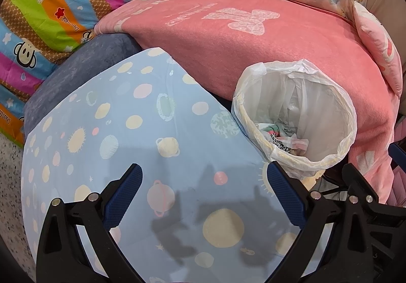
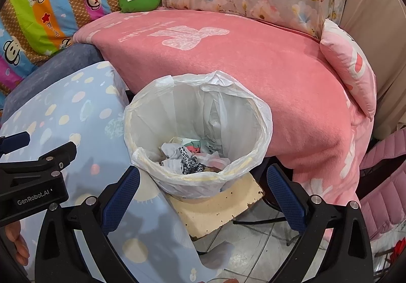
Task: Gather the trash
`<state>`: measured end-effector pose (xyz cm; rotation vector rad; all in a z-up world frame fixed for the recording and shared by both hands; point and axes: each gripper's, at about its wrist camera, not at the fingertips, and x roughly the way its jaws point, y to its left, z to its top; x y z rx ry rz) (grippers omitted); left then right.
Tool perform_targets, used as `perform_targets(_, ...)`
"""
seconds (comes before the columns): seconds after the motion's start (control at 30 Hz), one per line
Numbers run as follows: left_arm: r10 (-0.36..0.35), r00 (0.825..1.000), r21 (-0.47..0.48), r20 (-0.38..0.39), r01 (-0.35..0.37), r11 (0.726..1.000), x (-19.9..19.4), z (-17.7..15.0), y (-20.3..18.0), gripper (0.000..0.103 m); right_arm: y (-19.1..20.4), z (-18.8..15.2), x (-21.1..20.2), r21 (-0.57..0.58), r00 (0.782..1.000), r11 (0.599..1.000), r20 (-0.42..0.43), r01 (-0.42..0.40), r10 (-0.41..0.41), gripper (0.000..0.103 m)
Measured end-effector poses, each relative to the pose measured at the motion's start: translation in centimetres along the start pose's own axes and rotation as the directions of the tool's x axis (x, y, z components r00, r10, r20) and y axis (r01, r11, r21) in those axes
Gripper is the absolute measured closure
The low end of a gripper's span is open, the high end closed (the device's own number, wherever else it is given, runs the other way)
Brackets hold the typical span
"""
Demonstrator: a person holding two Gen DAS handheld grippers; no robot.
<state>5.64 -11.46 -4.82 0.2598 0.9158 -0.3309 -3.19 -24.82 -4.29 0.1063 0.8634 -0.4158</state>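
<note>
Gaping wide and empty, the left claw [image 1: 204, 182] and right claw [image 2: 203, 185] flank the lined trash bin [image 2: 198, 130].

Thin, crinkly translucent plastic liner [image 2: 198, 95] lines the bin, faintly glossy. Fuzzy matt pink blanket [image 2: 266, 75] lies behind it, smooth printed blue cloth [image 1: 142, 135] covers the table. The right claw [image 2: 200, 196] shows matt black plastic, textured blue pads [image 2: 119, 199], shiny metal rivets.
</note>
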Motion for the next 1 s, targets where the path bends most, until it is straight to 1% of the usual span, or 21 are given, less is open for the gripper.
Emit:
perform_targets(0.67, 0.002, 1.000, 0.011, 0.007, -0.002, 1.000, -0.21, -0.15, -0.13, 0.009, -0.06, -0.02, 0.02, 0.000, 1.000, 1.000, 0.000, 0.000, 0.000, 0.007)
perform_targets(0.87, 0.002, 1.000, 0.009, 0.013, -0.003, 1.000, -0.14, -0.23, 0.03, 0.009, -0.65, -0.35, 0.04, 0.010, 1.000, 1.000, -0.006, 0.011, -0.011, 0.007)
perform_targets(1.0, -0.004, 1.000, 0.024, 0.014, 0.004, 1.000, -0.02, -0.31, 0.03, 0.009, -0.95, -0.50, 0.01, 0.020, 1.000, 1.000, -0.008, 0.014, -0.014, 0.007)
